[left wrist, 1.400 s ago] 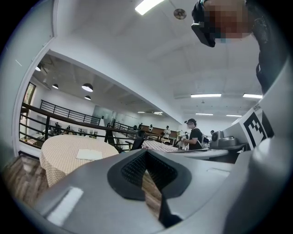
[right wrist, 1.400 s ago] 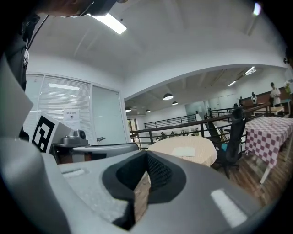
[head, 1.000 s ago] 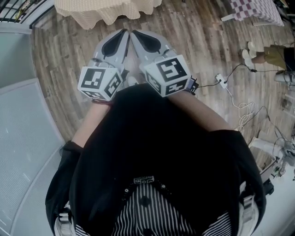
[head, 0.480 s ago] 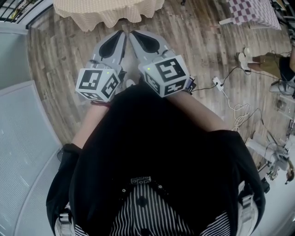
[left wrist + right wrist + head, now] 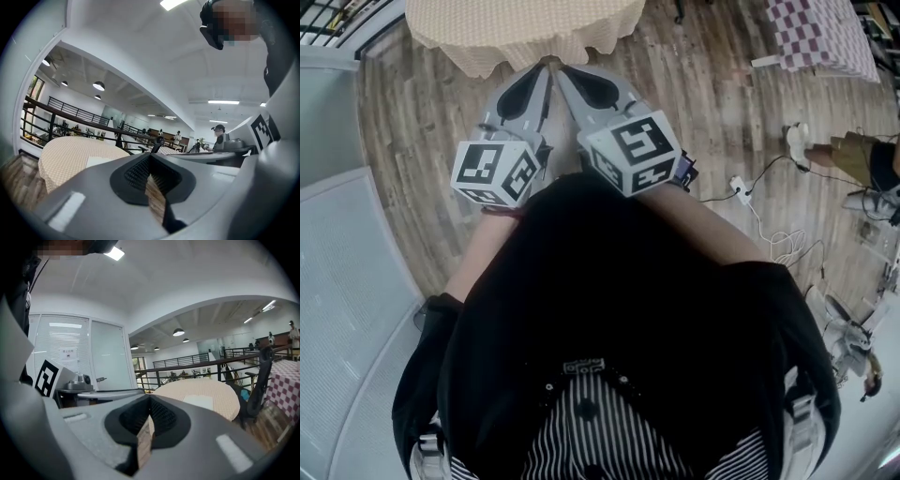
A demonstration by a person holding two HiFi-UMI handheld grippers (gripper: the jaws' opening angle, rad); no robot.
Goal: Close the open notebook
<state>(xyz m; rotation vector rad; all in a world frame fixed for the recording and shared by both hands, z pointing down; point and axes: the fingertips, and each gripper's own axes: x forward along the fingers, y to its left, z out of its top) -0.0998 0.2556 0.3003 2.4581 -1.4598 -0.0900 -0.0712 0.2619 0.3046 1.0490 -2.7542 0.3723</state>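
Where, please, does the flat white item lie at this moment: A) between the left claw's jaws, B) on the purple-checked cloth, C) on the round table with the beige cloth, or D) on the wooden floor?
C: the right gripper view shows the flat white item lying on top of the beige-clothed round table.

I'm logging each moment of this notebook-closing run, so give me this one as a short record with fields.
left gripper: jaws together, nothing between them
right gripper: jaws together, nothing between them
round table: ahead of both grippers, beige checked cloth
flat white thing: lies on the table, probably the notebook; too far to tell whether it is open
contact: none seen between grippers and table
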